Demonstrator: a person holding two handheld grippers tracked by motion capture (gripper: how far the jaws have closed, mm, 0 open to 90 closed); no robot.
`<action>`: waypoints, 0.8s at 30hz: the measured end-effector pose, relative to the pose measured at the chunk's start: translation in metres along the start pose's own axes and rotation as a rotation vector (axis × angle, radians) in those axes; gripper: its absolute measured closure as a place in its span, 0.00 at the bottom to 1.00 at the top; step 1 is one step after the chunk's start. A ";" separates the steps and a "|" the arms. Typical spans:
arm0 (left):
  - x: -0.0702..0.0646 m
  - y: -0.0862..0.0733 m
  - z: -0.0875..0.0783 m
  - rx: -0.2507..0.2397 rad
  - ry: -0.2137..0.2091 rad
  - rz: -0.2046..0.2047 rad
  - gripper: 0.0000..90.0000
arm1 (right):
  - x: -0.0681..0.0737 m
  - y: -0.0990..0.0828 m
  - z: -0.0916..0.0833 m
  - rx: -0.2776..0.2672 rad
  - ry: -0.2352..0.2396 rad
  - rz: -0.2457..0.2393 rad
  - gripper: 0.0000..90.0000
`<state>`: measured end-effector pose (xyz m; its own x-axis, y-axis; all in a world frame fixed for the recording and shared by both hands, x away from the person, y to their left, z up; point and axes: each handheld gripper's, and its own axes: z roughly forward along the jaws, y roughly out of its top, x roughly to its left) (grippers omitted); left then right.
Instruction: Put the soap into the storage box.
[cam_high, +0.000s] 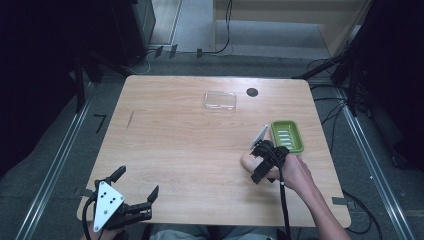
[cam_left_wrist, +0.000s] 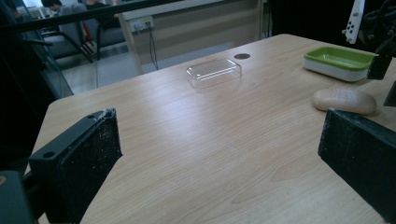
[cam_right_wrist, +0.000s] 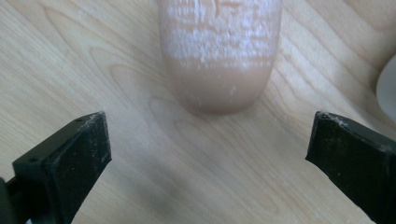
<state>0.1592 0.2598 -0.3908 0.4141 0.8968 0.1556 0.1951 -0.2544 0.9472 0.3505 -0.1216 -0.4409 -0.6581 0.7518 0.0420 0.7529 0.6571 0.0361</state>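
high view, taking the green soap dish (cam_high: 287, 136) as landmark: far to its lower left the left gripper (cam_high: 137, 192) hangs wide open over the table (cam_high: 190, 150) edge; just left of the dish, the right gripper (cam_high: 252, 162) gapes wide above a tan soap bar (cam_high: 248, 160); the clear lid (cam_high: 220, 100) lies up-left.

an office-like lab: desk chairs (cam_left_wrist: 70, 35), floor cables (cam_high: 220, 47), metal rails (cam_high: 50, 165).

Green dish (cam_high: 287, 136), tan white-speckled soap (cam_right_wrist: 219, 51), pale wood-grain table (cam_high: 190, 150)
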 end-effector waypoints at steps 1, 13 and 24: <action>0.000 0.000 -0.001 -0.002 0.002 -0.005 0.00 | 0.001 0.003 0.001 -0.002 -0.002 0.003 0.00; 0.000 0.000 -0.001 -0.005 -0.003 -0.001 0.00 | -0.002 0.026 0.011 0.002 -0.004 -0.006 0.00; 0.000 0.000 0.000 -0.004 -0.008 0.008 0.00 | -0.002 0.041 0.022 0.016 -0.003 -0.007 0.00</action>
<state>0.1589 0.2601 -0.3908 0.4230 0.8918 0.1605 0.1880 -0.2596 0.9472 0.3829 -0.0944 -0.4617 -0.6634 0.7473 0.0384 0.7482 0.6632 0.0201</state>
